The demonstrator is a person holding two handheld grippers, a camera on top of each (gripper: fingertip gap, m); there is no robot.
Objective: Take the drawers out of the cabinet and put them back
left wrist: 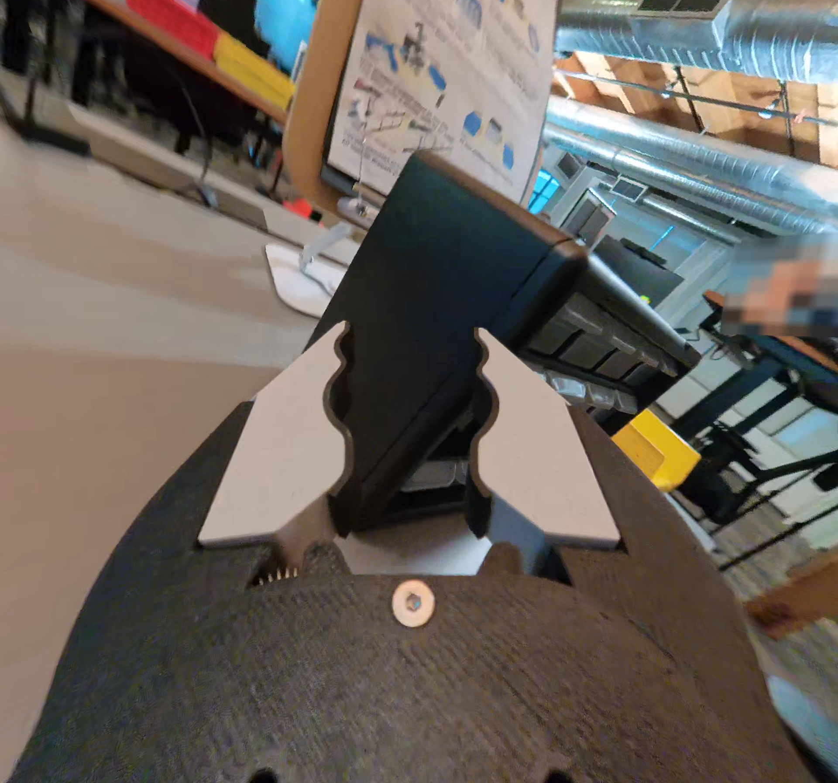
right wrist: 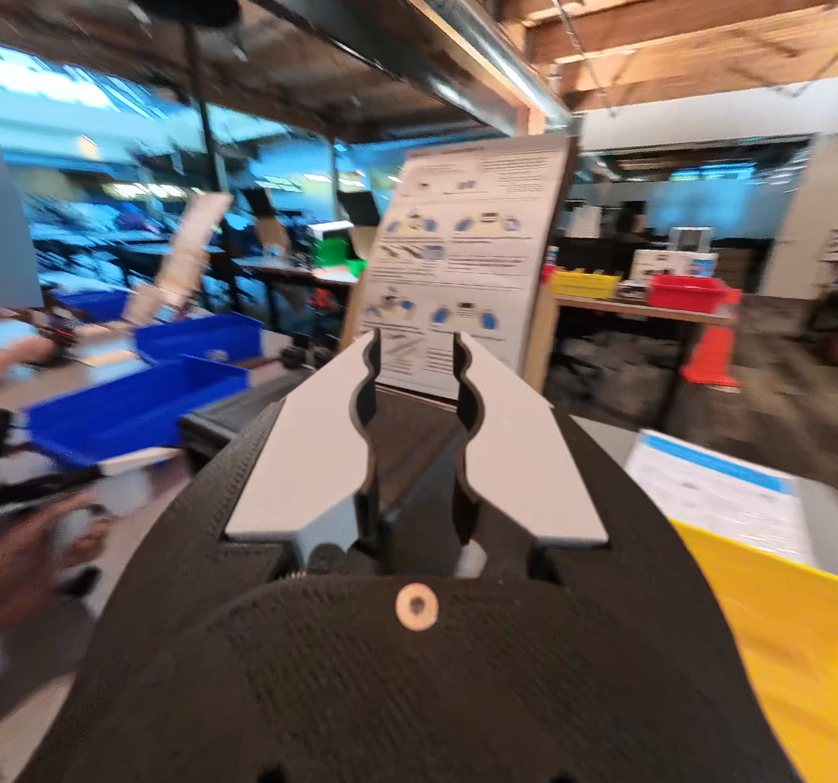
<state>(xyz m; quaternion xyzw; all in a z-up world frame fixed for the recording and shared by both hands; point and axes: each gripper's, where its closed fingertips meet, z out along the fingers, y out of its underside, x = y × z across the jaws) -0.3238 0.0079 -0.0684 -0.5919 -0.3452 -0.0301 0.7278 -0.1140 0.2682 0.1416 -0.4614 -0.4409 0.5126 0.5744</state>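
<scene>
The cabinet [left wrist: 435, 290] sits between my left gripper's [left wrist: 410, 335] grey fingers [left wrist: 281, 453], a black box tilted hard in the left wrist view, one corner running down into the gap near the finger roots. The fingers stand moderately apart with the black body filling the space between them, so I read this claw as clamped on the cabinet. On the cabinet's right face I can see grey drawers [left wrist: 589, 349] in rows, all inside the frame. Just beyond its lower edge is a yellow block [left wrist: 653, 453]. Farther off stands a poster board [left wrist: 449, 63], then silver ducts [left wrist: 680, 31] under the wooden ceiling.

On my right gripper [right wrist: 415, 344] the fingers [right wrist: 317, 453] are also partway apart. A dark upright piece [right wrist: 399, 530] shows low in the gap, but the blur is heavy and I cannot tell whether the claw grips it. A yellow surface [right wrist: 771, 625] lies to the right, blue bins [right wrist: 136, 407] to the left, and the same poster board [right wrist: 467, 262] stands ahead. Beyond it, a shelf carries a yellow bin [right wrist: 585, 285] and a red bin [right wrist: 689, 294].
</scene>
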